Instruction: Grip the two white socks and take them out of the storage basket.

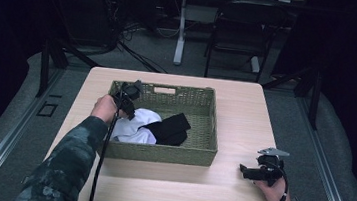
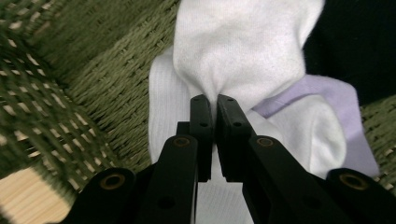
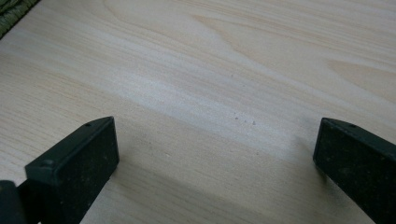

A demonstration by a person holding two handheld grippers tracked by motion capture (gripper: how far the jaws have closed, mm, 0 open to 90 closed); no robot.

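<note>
Reaching into the green woven basket [image 1: 161,151] from its left end, the left gripper [image 1: 127,99] has its jaws pinched together on a fold of the white sock [image 2: 243,51], with only a thin sliver of cloth between the two black tips in the left gripper view. That white sock [image 1: 136,123] lies in the left half of the basket, bunched up on the woven floor, and a pale lilac patch [image 2: 327,93] of fabric shows just beside it on the right in the left gripper view. A black sock [image 1: 171,128] lies across the middle of the basket, touching the white one. The basket itself sits on the light wooden table [image 1: 245,112], toward its left and centre. The right gripper [image 1: 243,170] rests low over the bare tabletop [image 3: 210,70] near the front right corner, well apart from the basket, its jaws spread wide with nothing between them.
</note>
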